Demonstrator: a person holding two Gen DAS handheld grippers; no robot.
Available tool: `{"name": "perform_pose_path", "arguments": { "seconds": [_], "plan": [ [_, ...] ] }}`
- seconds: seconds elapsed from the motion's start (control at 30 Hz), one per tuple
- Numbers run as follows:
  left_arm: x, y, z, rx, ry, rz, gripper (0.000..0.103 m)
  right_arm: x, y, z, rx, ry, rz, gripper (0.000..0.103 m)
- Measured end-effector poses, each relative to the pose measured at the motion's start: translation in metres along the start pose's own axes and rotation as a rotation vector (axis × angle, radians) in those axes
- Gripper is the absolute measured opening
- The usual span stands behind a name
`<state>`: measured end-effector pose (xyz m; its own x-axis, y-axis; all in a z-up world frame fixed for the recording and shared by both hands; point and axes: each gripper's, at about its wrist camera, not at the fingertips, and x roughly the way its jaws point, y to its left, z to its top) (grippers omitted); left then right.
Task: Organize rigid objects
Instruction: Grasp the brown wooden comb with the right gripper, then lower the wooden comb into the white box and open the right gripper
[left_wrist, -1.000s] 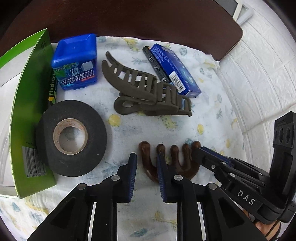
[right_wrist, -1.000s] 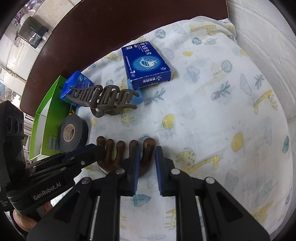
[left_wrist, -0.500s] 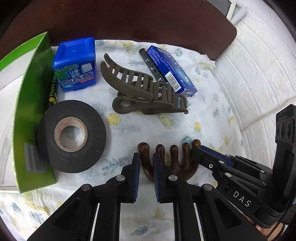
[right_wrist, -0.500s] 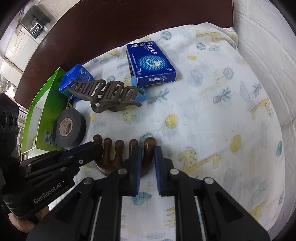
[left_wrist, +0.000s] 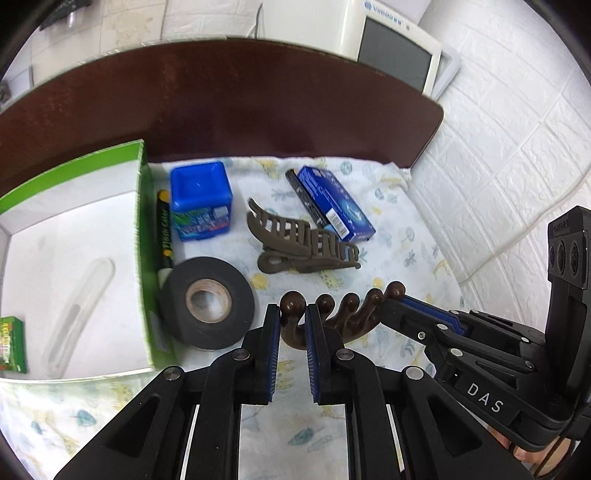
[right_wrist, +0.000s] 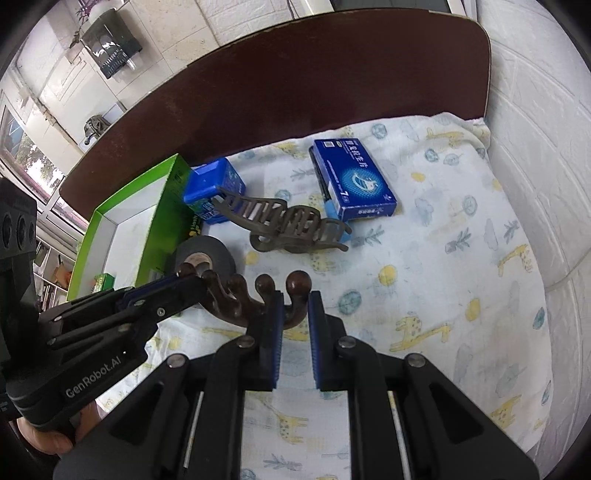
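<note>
A dark brown wooden comb (left_wrist: 347, 317) with knobbed teeth is held by both grippers and seems lifted off the patterned cloth (right_wrist: 424, 266). My left gripper (left_wrist: 291, 325) is shut on its leftmost tooth. My right gripper (right_wrist: 295, 310) is shut on its rightmost tooth (right_wrist: 298, 284). Each gripper shows in the other's view, at the comb's far end. A green open box (left_wrist: 74, 258) stands at the left.
On the cloth lie a black tape roll (left_wrist: 207, 302), an olive hair claw (left_wrist: 299, 245), a blue cube box (left_wrist: 201, 201) and a flat blue carton (left_wrist: 332, 208). A dark wooden headboard (left_wrist: 221, 110) runs behind. A white padded wall (left_wrist: 498, 166) is at the right.
Both grippers have risen and pulled back with the comb between them. The view now takes in the green box's inside and the headboard.
</note>
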<state>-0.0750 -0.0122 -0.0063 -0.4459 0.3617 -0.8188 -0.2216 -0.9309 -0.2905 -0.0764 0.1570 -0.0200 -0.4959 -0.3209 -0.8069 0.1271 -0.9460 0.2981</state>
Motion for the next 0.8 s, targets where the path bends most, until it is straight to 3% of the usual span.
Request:
{"name": "perform_pose_path", "arguments": {
  "seconds": [0.27,0.47,0.6,0.8],
  "plan": [
    [-0.059,0.042,0.001,-0.060,-0.135,0.055,0.012,-0.013,0.060,0.019,-0.126,-0.070,0.066,0.013],
    [-0.094,0.105,-0.011,-0.161,-0.177,0.156,0.012,0.015,0.125,0.029,-0.226,-0.038,0.167,0.013],
    [-0.096,0.146,-0.016,-0.221,-0.161,0.214,0.012,0.044,0.166,0.030,-0.280,0.008,0.215,0.013],
    [-0.071,0.186,-0.029,-0.302,-0.097,0.217,0.012,0.088,0.189,0.026,-0.275,0.105,0.220,0.013]
  ]
}}
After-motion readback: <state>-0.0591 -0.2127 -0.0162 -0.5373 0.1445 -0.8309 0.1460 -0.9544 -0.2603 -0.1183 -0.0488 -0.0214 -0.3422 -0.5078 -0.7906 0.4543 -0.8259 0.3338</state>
